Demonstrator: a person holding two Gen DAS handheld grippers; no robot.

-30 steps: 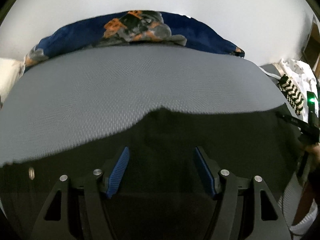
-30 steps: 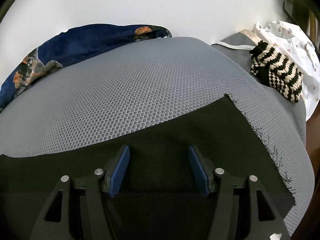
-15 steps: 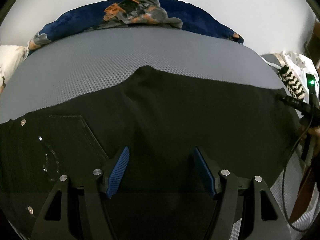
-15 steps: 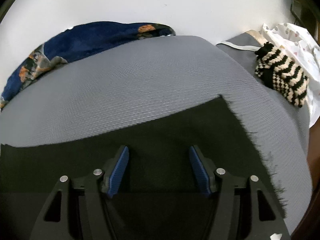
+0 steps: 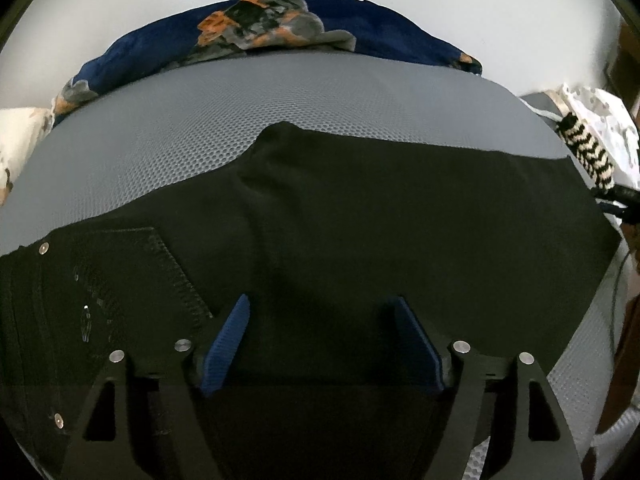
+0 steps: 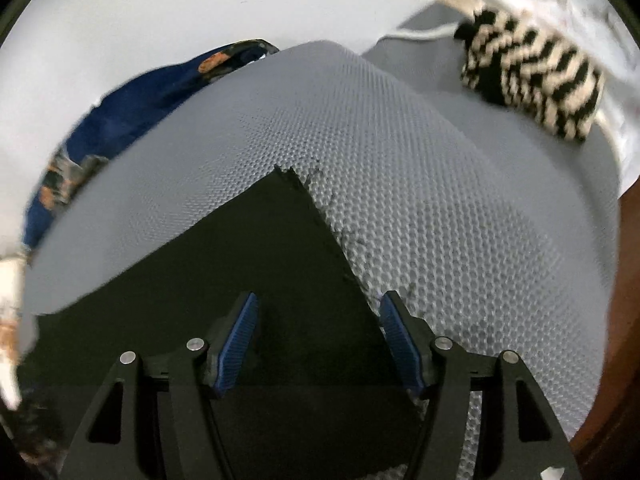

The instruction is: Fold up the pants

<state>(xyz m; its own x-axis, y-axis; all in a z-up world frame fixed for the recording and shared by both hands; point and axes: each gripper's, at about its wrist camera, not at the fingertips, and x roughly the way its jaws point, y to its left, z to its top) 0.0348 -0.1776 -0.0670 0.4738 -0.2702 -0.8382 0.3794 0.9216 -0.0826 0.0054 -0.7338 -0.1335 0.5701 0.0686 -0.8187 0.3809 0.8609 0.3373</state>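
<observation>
The black pants [image 5: 360, 220] lie flat on a grey mesh mattress [image 5: 280, 104]. In the left wrist view their back pocket [image 5: 132, 264] and riveted waistband sit at the left, and the legs run off to the right. My left gripper [image 5: 320, 304] hovers over the seat area; its jaws are opening and nothing is pinched between the blue pads [image 5: 224, 344]. In the right wrist view the frayed leg hem [image 6: 320, 216] ends in a corner ahead. My right gripper [image 6: 319, 300] stands open over that hem, its right finger [image 6: 396, 332] at the cloth's edge.
A dark blue patterned blanket [image 5: 280, 28] is bunched along the white wall at the back. A black-and-white striped knit [image 6: 532, 84] and white dotted cloth [image 6: 580, 12] lie at the far right. Brown wood [image 6: 624, 320] borders the mattress on the right.
The left view pulled back over the pants, so the pocket and waistband came into sight, and its jaws widened. The right gripper swung right and rolled, bringing the hem corner to the centre.
</observation>
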